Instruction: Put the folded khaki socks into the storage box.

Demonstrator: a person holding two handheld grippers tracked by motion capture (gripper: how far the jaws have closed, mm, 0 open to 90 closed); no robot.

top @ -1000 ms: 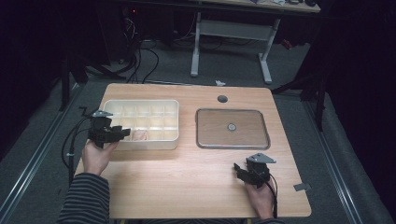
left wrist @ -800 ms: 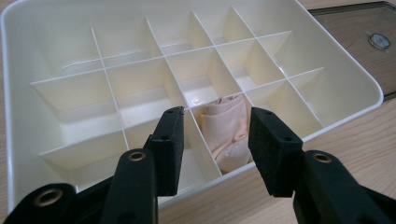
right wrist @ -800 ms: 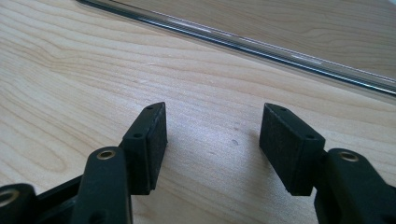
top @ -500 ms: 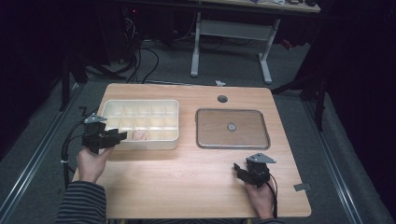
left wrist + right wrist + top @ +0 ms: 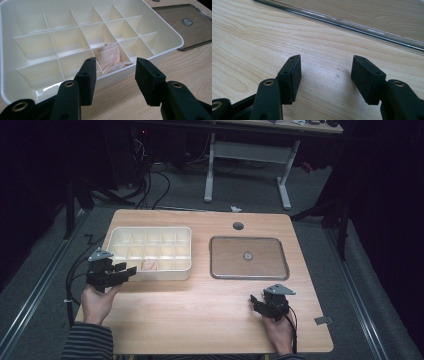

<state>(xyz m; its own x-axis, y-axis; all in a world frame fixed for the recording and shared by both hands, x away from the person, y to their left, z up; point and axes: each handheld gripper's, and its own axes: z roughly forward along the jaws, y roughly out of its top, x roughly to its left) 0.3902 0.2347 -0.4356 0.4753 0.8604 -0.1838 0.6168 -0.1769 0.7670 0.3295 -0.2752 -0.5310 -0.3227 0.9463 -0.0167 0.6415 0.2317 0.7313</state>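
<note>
In the high view, the left gripper (image 5: 125, 271) hovers at the near left corner of the tray (image 5: 150, 227), its jaws apart and holding nothing; a pink cloth (image 5: 150, 265) lies in a front-row compartment just ahead of it. The right gripper (image 5: 257, 302) sits low over the tabletop (image 5: 200, 310), with the lid (image 5: 248, 257) lying flat just beyond it. In the left gripper view, the gripper (image 5: 115, 71) is spread wide, and the cloth (image 5: 111, 57) sits crumpled in the near-row compartment straight ahead between the jaws. In the right gripper view, the gripper (image 5: 325, 75) is open and empty above bare wood, with the lid's edge (image 5: 362, 23) ahead.
</note>
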